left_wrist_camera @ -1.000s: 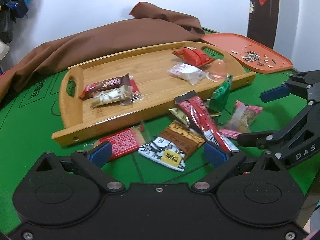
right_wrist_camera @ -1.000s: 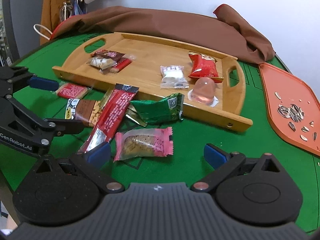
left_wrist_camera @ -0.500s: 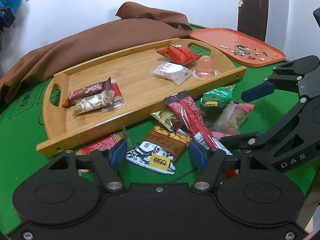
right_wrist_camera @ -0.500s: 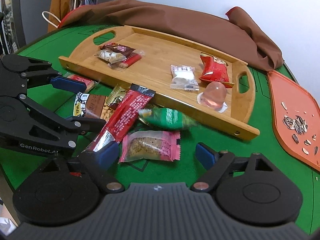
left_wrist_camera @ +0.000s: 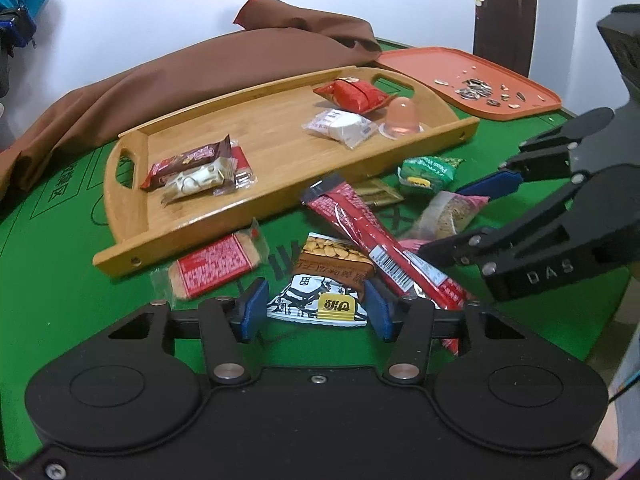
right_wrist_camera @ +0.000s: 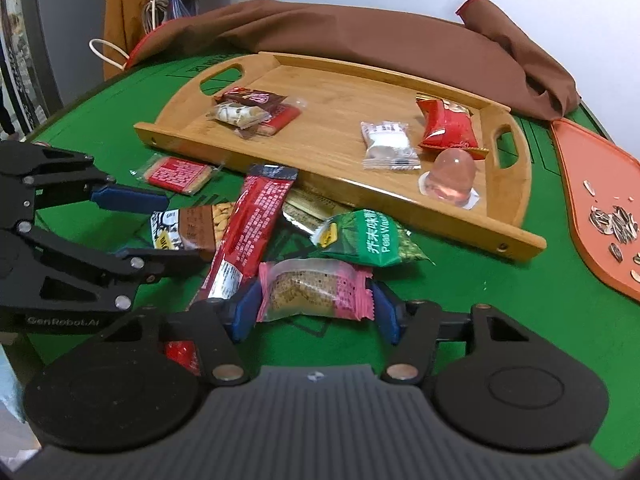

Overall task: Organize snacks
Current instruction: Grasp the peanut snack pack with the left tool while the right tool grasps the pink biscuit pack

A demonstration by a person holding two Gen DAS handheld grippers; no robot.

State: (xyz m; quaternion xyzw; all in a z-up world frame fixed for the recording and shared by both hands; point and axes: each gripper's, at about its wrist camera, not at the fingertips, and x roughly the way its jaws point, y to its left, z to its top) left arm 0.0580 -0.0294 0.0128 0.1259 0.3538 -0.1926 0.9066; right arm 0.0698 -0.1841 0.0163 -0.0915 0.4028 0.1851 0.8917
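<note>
A wooden tray point(left_wrist_camera: 280, 148) point(right_wrist_camera: 332, 140) on the green table holds several wrapped snacks and a jelly cup point(left_wrist_camera: 401, 118). Loose snacks lie in front of it. My left gripper point(left_wrist_camera: 316, 310) is partly closed with its pads on either side of a brown peanut packet point(left_wrist_camera: 328, 280), also in the right wrist view point(right_wrist_camera: 192, 228). My right gripper point(right_wrist_camera: 314, 308) is partly closed around a pink cake packet point(right_wrist_camera: 312, 290), which also shows in the left wrist view point(left_wrist_camera: 448, 216). A long red stick packet point(left_wrist_camera: 376, 240) point(right_wrist_camera: 248, 232), a green peas packet point(right_wrist_camera: 368, 240) and a red cracker packet point(left_wrist_camera: 216, 268) lie nearby.
A brown cloth point(left_wrist_camera: 200, 64) is heaped behind the tray. An orange tray point(left_wrist_camera: 472, 80) with sunflower seeds sits at the back right. The two grippers are close together over the snack pile. The table's front edge is near.
Both grippers moved forward and down toward the pile. Their jaws narrowed, the left around the peanut packet, the right around the pink packet. The green peas packet shifted.
</note>
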